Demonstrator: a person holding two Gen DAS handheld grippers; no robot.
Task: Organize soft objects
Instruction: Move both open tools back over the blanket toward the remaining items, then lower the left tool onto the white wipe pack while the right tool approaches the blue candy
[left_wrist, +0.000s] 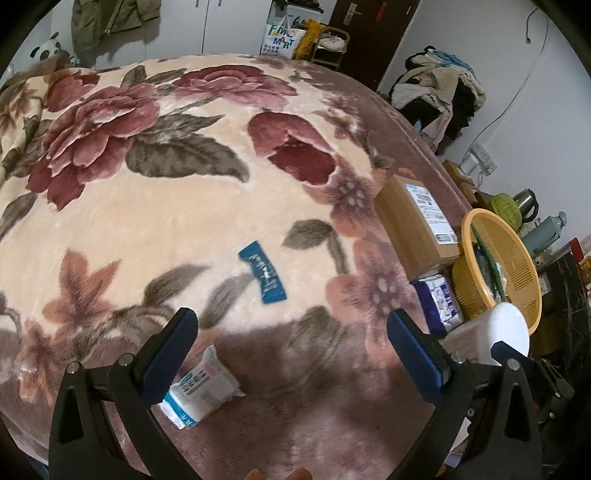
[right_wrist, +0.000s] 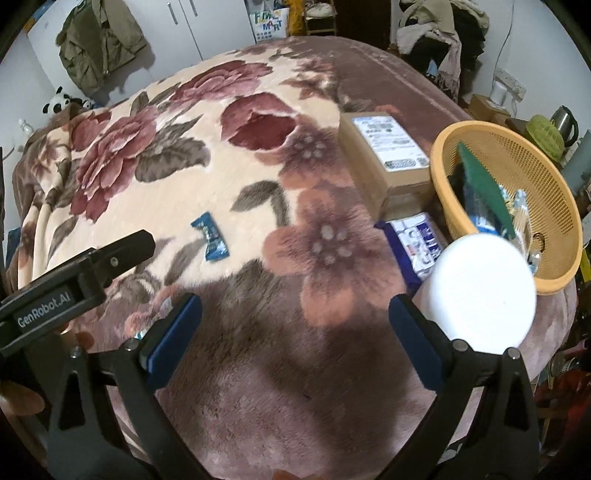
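Note:
A blue snack packet (left_wrist: 262, 272) (right_wrist: 210, 239) lies flat in the middle of the floral blanket (left_wrist: 155, 206) (right_wrist: 258, 369). A white and blue soft pack (left_wrist: 201, 389) rests just beside my left gripper's left finger. At the bed's right edge leans an orange mesh basket (left_wrist: 517, 266) (right_wrist: 554, 199) holding a green pad (right_wrist: 480, 181) and several small packs. My left gripper (left_wrist: 291, 343) is open above the blanket, nothing between its fingers. My right gripper (right_wrist: 295, 328) is also open and empty. The left gripper's body (right_wrist: 74, 280) shows at the left of the right wrist view.
A cardboard box (left_wrist: 417, 225) (right_wrist: 384, 155) sits on the blanket next to the basket. A blue and white tissue pack (left_wrist: 439, 299) (right_wrist: 417, 243) lies in front of it. A white round object (right_wrist: 484, 291) (left_wrist: 506, 332) stands near the basket. Clothes, a kettle and clutter crowd the right side.

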